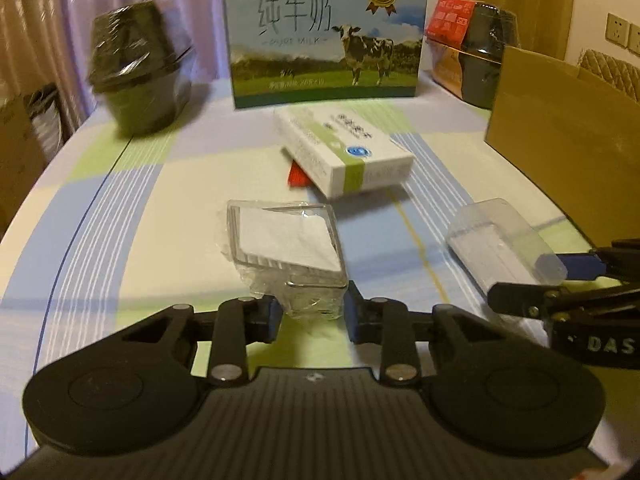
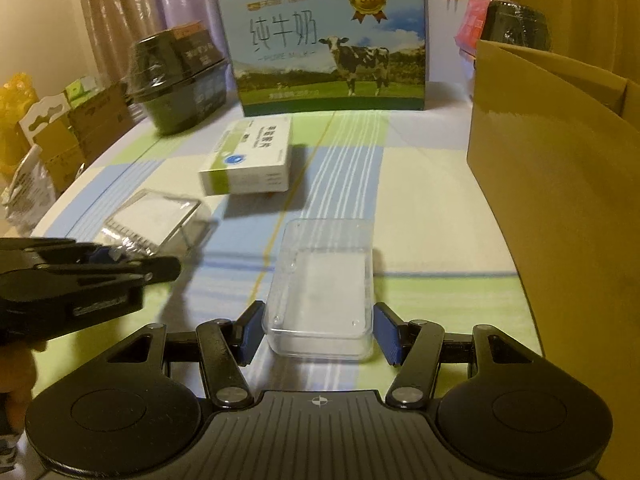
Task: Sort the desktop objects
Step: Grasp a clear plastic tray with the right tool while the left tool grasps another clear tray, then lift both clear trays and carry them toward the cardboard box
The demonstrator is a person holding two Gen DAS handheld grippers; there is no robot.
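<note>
My left gripper (image 1: 314,316) is shut on the near end of a clear film-wrapped case (image 1: 286,242) with white contents, its blue pads pressing both sides. In the right wrist view the same case (image 2: 154,220) lies at the left, in front of the left gripper (image 2: 132,266). My right gripper (image 2: 319,334) is shut on a clear plastic box (image 2: 322,280), pads against both long sides. That box (image 1: 500,240) also shows at the right of the left wrist view. A white and green carton (image 1: 344,148) lies mid-table on a red item (image 1: 298,176).
A blue milk carton (image 1: 324,36) stands at the back of the checked tablecloth (image 1: 120,200). Black wrapped bowls sit back left (image 1: 140,76) and back right (image 1: 486,52). An open cardboard box (image 2: 552,160) stands at the right. Boxes and bags are stacked beyond the table's left edge (image 2: 60,136).
</note>
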